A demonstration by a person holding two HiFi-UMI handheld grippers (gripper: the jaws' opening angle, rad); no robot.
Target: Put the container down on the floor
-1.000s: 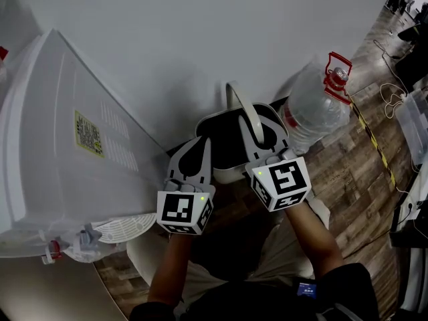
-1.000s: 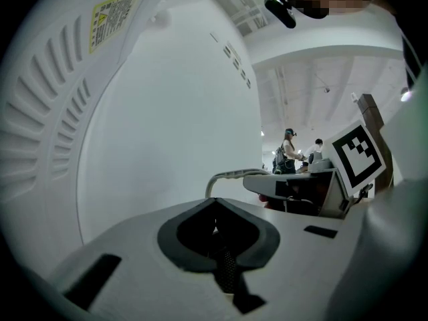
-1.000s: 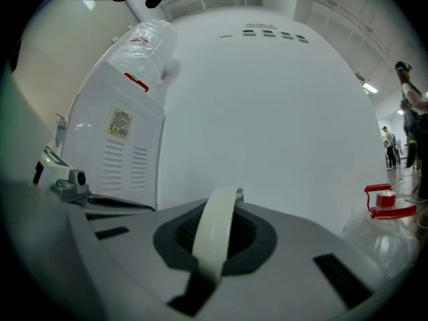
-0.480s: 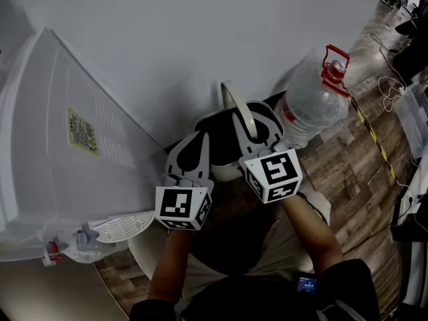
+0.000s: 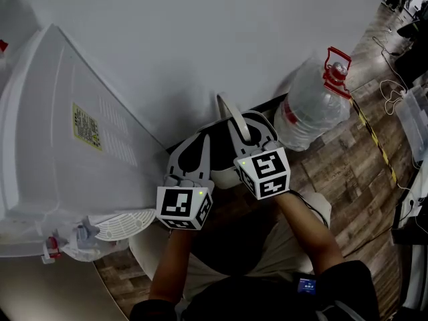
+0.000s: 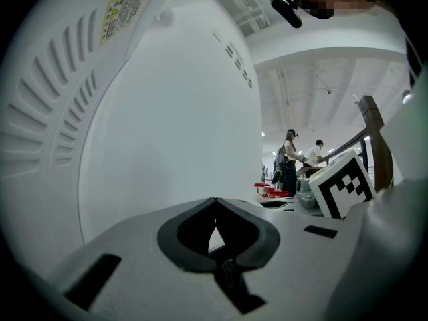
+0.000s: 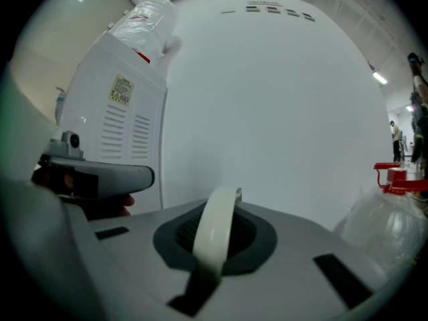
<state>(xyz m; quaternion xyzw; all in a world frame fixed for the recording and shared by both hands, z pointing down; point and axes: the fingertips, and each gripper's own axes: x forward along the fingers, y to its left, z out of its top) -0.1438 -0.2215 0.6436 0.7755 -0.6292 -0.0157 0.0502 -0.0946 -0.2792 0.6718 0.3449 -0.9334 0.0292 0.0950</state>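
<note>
At the frame's centre, the right claw (image 5: 253,138) is clamping the container's (image 5: 222,176) cream handle (image 5: 231,112); the left claw (image 5: 192,154) is hovering alongside, closed and empty.

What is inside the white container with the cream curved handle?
Only a dark interior shows inside the white container. The left gripper and right gripper, shut on its cream handle, cover the rest.

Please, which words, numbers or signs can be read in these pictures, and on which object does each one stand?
Yellow label on the white appliance: print too small to read.
Red band on the water bottle: blurred, unreadable.
Square markers on the two cubes: black-and-white patterns, no words.
Nothing legible.
</note>
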